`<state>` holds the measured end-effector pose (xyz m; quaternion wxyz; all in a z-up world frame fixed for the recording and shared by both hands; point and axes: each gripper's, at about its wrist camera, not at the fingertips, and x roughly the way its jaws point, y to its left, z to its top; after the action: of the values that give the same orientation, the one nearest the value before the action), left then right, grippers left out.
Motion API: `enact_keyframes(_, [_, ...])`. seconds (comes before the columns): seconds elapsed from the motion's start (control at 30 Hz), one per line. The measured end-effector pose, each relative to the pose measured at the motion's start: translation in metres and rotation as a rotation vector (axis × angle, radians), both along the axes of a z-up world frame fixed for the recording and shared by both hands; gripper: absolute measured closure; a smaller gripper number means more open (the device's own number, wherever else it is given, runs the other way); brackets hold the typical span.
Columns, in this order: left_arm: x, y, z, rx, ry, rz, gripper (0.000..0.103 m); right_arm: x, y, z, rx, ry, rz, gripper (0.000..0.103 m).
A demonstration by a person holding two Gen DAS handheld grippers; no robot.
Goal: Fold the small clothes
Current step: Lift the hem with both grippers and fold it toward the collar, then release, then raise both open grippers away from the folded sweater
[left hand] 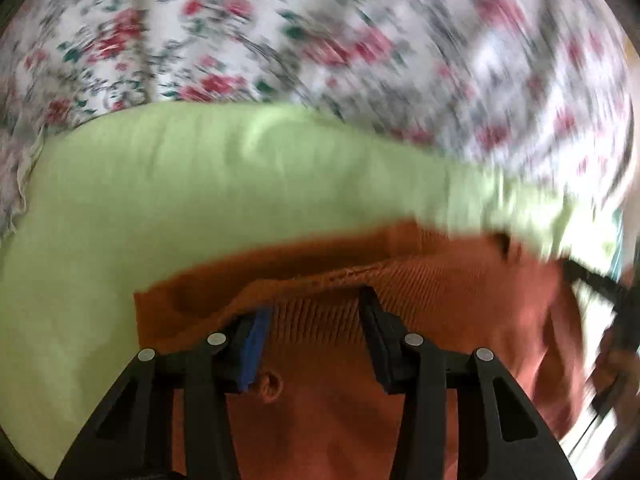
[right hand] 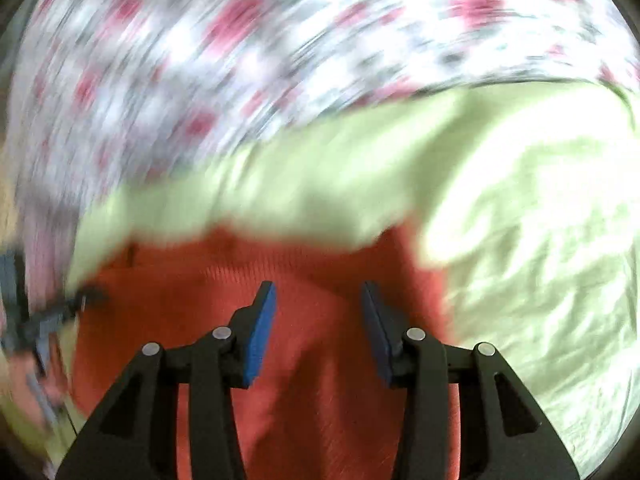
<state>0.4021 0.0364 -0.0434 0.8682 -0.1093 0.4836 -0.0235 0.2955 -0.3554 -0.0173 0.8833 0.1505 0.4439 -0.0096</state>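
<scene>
Folding the orange ribbed garment (left hand: 420,312) lying on the green cloth (left hand: 160,184) calls for both wide-open tools, left tool (left hand: 316,320) and right tool (right hand: 318,312), pinching matching edges evenly.

The left tool (left hand: 316,300) stands with its jaws apart over an orange ribbed garment (left hand: 460,312). The tip of the blue-padded left finger (left hand: 256,344) is tucked under a raised fold of that garment, while the black right finger (left hand: 374,320) lies on top of the ribbed knit. A small loop or buttonhole (left hand: 272,384) shows in the orange cloth just beside the blue pad. The garment lies on a light green cloth (left hand: 140,200), and beyond that spreads a floral sheet (left hand: 240,40). The right side of the view is blurred; a dark object (left hand: 600,280) there cannot be made out.
</scene>
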Motion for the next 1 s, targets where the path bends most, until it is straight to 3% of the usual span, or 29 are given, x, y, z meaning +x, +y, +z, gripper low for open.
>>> enact_keyframes(0.07, [0.0, 0.007, 0.009, -0.019, -0.027, 0.058, 0.056, -0.002, -0.017, 0.009, 0.071, -0.044, -0.079, 0.057])
enact_keyframes(0.13, [-0.011, 0.009, 0.017, -0.015, -0.06, 0.081, 0.049, -0.009, -0.02, 0.014, 0.097, -0.055, -0.081, 0.057])
enact_keyframes(0.3, [-0.043, 0.015, 0.022, 0.022, -0.07, 0.115, 0.042, -0.046, -0.005, 0.017, 0.12, -0.036, 0.017, 0.056])
enact_keyframes(0.47, [-0.088, 0.029, 0.012, -0.039, -0.027, 0.145, 0.042, -0.094, 0.008, 0.01, 0.115, 0.011, 0.091, 0.056])
enact_keyframes(0.57, [-0.115, 0.028, 0.002, -0.035, -0.007, 0.136, 0.042, -0.13, 0.012, 0.0, 0.114, 0.047, 0.099, 0.056])
enact_keyframes(0.7, [-0.133, 0.025, -0.016, 0.019, 0.036, 0.111, 0.042, -0.159, 0.004, -0.015, 0.122, 0.105, 0.056, 0.056])
enact_keyframes(0.8, [-0.139, 0.036, -0.027, 0.052, 0.084, 0.157, 0.042, -0.177, -0.01, -0.022, 0.038, 0.167, -0.044, 0.056])
enact_keyframes(0.9, [-0.156, 0.046, -0.024, 0.0, 0.083, 0.182, 0.041, -0.199, -0.033, -0.019, 0.106, 0.163, -0.144, 0.056])
enact_keyframes(1.0, [-0.176, 0.048, -0.022, -0.031, 0.092, 0.193, 0.036, -0.212, -0.035, -0.006, 0.114, 0.125, -0.144, 0.056])
